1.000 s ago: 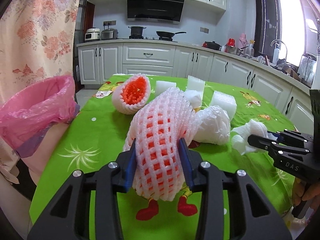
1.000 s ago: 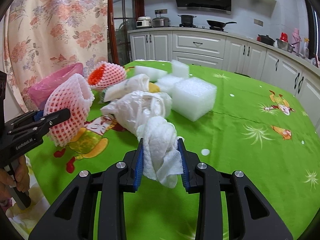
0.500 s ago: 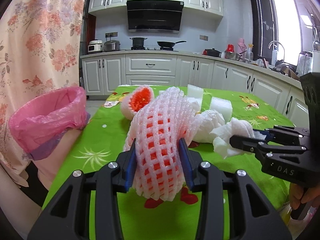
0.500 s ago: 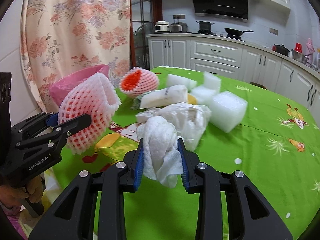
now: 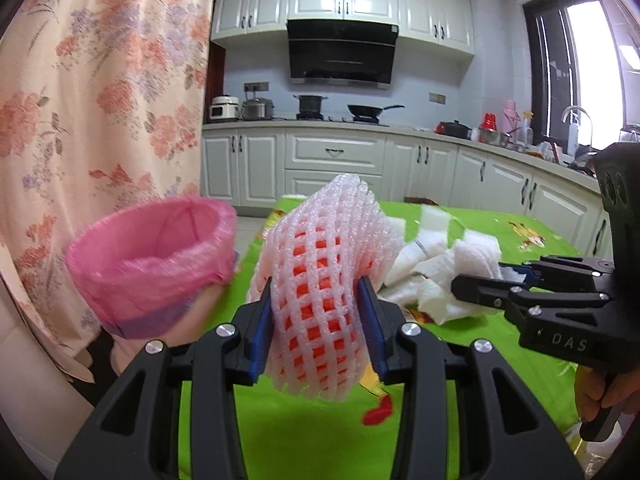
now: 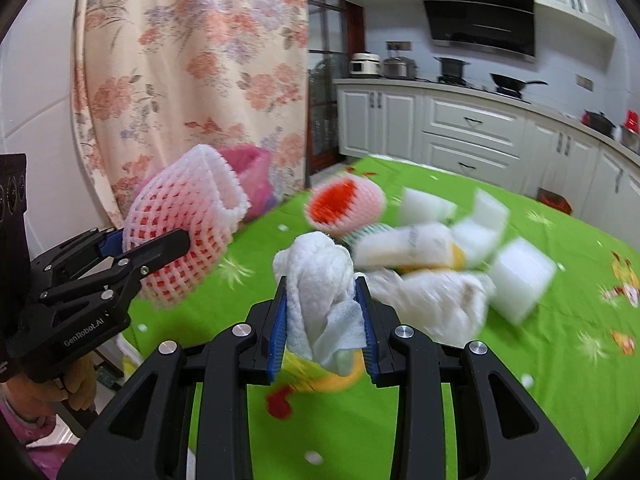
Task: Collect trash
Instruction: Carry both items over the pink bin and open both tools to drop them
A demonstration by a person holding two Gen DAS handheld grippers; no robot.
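Observation:
My left gripper (image 5: 316, 312) is shut on a white and orange foam fruit net (image 5: 320, 280), held up above the green tablecloth (image 5: 320, 432). The same net (image 6: 184, 232) shows at the left of the right wrist view. My right gripper (image 6: 323, 316) is shut on a crumpled white paper towel (image 6: 320, 280), also lifted off the table. A bin lined with a pink bag (image 5: 148, 272) stands off the table's left edge, just left of the net, its mouth open upward. In the left wrist view the right gripper (image 5: 480, 280) comes in from the right with the towel (image 5: 452, 276).
On the table lie a second foam net (image 6: 344, 208), several white foam blocks (image 6: 520, 276), a crumpled plastic bag (image 6: 436, 300) and a wrapper (image 6: 404, 244). A floral curtain (image 5: 88, 120) hangs behind the bin. Kitchen cabinets (image 5: 336, 160) run along the back.
Both grippers have risen and swung left toward the pink-lined bin with their loads. The bin now looms larger and nearer to the net.

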